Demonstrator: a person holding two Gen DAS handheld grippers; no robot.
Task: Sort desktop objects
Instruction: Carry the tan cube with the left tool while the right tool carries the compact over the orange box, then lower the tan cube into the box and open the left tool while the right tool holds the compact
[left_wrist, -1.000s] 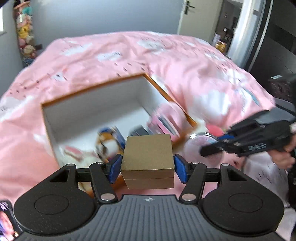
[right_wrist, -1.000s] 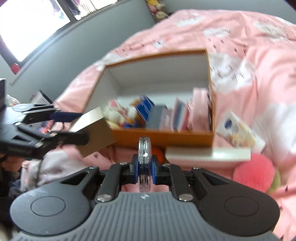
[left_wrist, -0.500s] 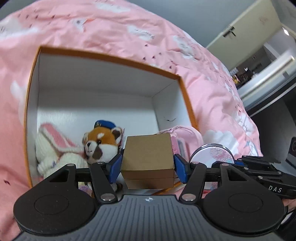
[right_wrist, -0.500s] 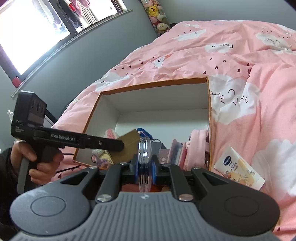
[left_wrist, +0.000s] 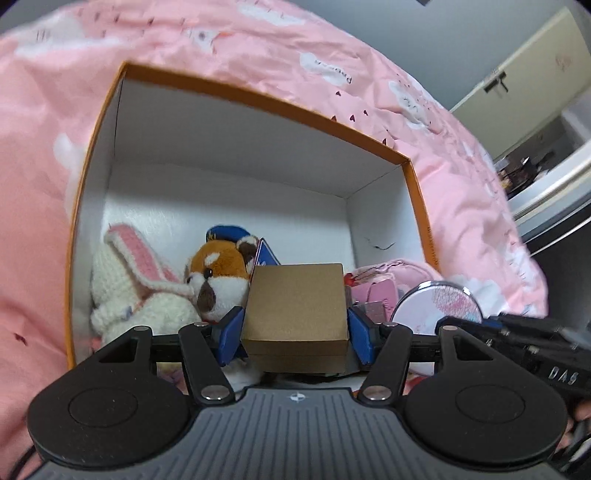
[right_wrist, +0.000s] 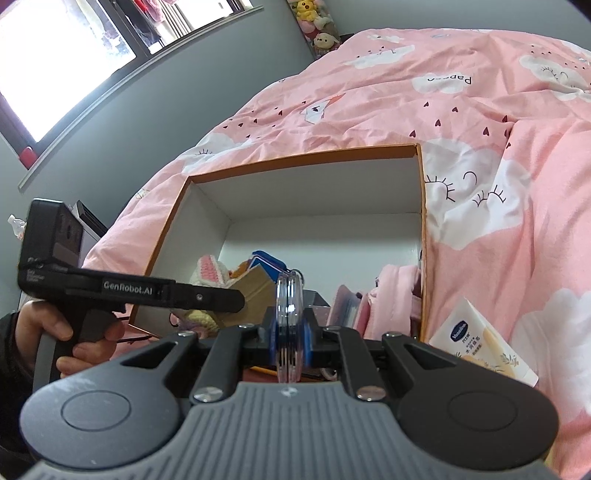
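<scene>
Since the earlier frames, the left gripper (left_wrist: 295, 328) has been brought down low over the near edge of the orange-rimmed box (left_wrist: 417, 206), and the plush fox (left_wrist: 218, 277) and knitted rabbit (left_wrist: 136, 288) inside are now seen sharply just beyond its tips. A brown cardboard box (left_wrist: 295, 306) is clamped between its blue pads. To its right, the right gripper (right_wrist: 290, 332) is closed on a round compact mirror (right_wrist: 290, 306) held edge-on. A cream tube (right_wrist: 480, 343) lies outside the box, right of that claw.
</scene>
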